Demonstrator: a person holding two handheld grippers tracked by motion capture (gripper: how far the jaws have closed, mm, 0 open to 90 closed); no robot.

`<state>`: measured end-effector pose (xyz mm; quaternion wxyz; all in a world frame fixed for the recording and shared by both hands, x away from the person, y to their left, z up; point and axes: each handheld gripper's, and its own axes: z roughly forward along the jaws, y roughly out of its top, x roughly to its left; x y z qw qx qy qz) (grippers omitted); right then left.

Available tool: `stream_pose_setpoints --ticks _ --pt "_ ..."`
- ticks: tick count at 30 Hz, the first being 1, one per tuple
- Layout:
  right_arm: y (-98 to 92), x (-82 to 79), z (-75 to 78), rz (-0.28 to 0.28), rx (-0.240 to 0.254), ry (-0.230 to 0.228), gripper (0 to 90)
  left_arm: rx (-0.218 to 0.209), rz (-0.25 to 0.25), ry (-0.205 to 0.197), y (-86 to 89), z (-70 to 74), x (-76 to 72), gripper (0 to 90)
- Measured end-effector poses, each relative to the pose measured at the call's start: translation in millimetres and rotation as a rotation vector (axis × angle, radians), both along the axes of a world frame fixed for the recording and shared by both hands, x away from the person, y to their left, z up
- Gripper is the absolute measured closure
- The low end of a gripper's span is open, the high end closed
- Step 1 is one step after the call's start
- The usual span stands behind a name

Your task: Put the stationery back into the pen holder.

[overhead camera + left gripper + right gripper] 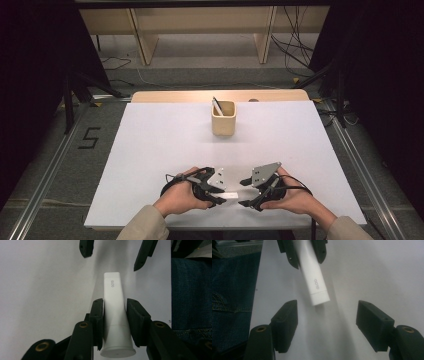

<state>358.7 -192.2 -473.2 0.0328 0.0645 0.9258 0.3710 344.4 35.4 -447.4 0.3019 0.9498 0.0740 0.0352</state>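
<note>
Left gripper low centre of high view, fingers clamped on white glue tube, gripping its lower body; tube's flat crimped end points toward right gripper. Tube held just above white worktop. Right gripper just beside tube's end, fingers spread wide, nothing between them. Upper centre of high view: beige cup with pen inside.

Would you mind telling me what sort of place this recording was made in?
Probably a lab recording station rather than a home: a bare white table between metal floor rails, loose cables on the floor behind, and a "5" marking beside the table.
</note>
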Motion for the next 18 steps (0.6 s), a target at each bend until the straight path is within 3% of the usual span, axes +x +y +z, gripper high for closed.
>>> stream_pose_setpoints --ticks 18 --pt "26.3 -7.3 -4.0 0.119 -0.044 0.005 52.8 0.015 -0.042 -0.008 -8.7 1.1 -5.3 67.4"
